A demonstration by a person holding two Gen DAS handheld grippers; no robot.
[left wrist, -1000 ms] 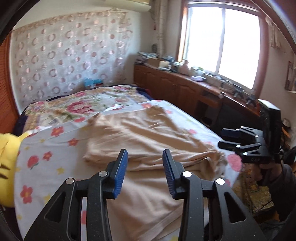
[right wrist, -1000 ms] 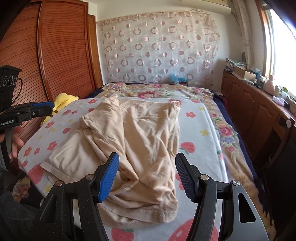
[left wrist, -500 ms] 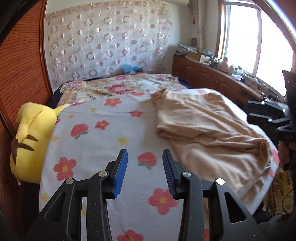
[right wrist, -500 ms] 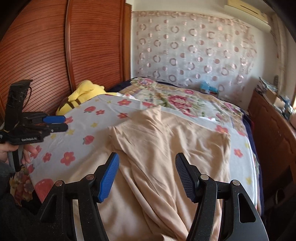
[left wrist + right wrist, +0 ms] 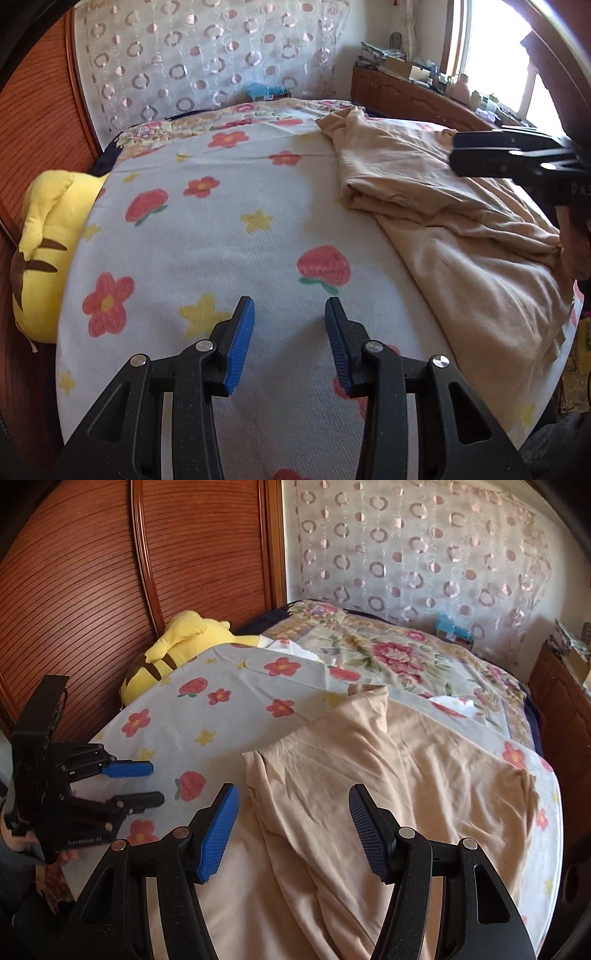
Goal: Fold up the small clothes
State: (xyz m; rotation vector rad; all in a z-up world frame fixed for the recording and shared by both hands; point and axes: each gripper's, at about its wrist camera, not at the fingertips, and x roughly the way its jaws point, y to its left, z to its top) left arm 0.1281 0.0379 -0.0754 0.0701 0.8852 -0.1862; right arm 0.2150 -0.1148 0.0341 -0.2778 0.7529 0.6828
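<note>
A beige garment (image 5: 443, 206) lies rumpled and partly folded over on the flowered sheet (image 5: 221, 229), toward the bed's right side. It fills the lower middle of the right wrist view (image 5: 369, 775). My left gripper (image 5: 290, 332) is open and empty, over bare sheet left of the garment; it also shows in the right wrist view (image 5: 147, 782). My right gripper (image 5: 293, 823) is open and empty, just above the garment's near part; it shows at the right edge of the left wrist view (image 5: 458, 155).
A yellow plush toy (image 5: 44, 236) lies at the bed's left edge beside a wooden wardrobe (image 5: 110, 590). A floral quilt (image 5: 388, 650) covers the far end. A wooden cabinet with clutter (image 5: 424, 88) runs under the window on the right.
Both grippers swung left: the left one moved off the garment to over bare sheet, and the right one now faces the garment's left part. Both stayed open.
</note>
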